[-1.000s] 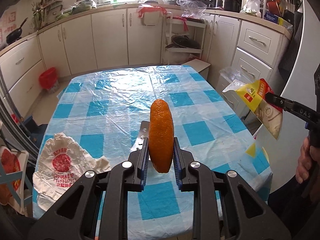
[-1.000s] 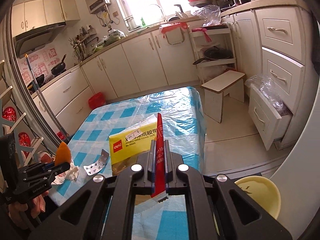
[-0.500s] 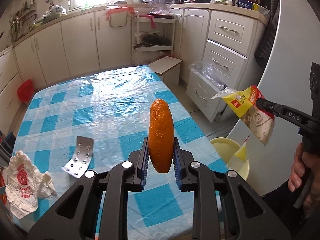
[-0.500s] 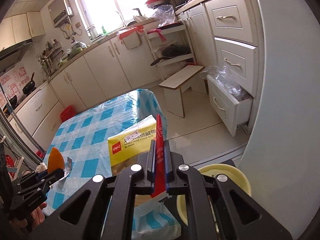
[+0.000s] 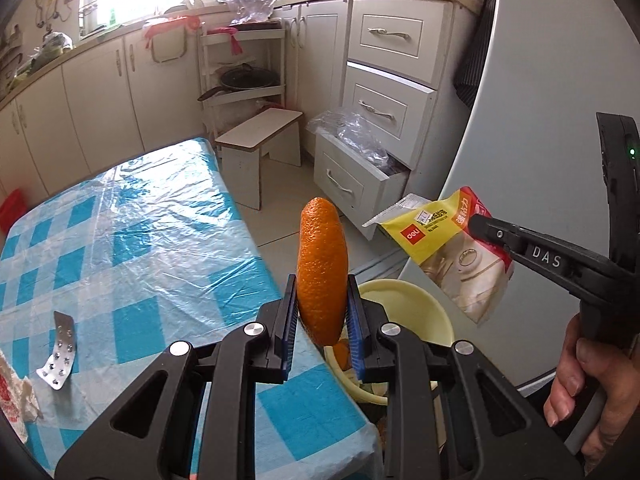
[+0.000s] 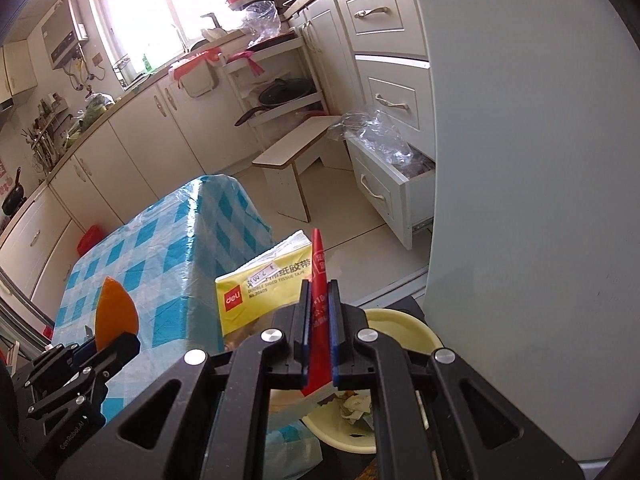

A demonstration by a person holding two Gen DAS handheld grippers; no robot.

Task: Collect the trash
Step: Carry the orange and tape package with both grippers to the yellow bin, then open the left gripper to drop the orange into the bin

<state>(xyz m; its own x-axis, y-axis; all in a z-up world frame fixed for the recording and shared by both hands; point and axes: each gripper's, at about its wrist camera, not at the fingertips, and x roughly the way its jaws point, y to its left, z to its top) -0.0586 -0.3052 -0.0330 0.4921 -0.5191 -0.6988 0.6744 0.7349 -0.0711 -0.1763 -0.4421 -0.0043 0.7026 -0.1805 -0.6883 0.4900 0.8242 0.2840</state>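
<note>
- Left gripper (image 5: 322, 344) is clamped on the orange peel (image 5: 322, 270), which stands upright between the blue pads; I have carried it off the table, and it now hangs at the table's corner with the yellow bin (image 5: 416, 312) just behind and below it.
- Right gripper (image 6: 318, 354) is closed tight on the red edge of the yellow tape wrapper (image 6: 264, 292), so the packet dangles ahead of the fingers. A second ago the checked table (image 5: 132, 248) filled my view; now the bin's rim shows under both claws.
- I judge both pieces are nearly at the drop point. Scraps already lie in the bin (image 6: 400, 326), so this is the right place.
- Next I would ease each claw over the opening before letting go; the wrapper is light and could drift past the rim.
- A foil blister strip (image 5: 58, 354) and a crumpled printed bag (image 5: 12, 400) remain on the table, so more trips are needed.
</note>
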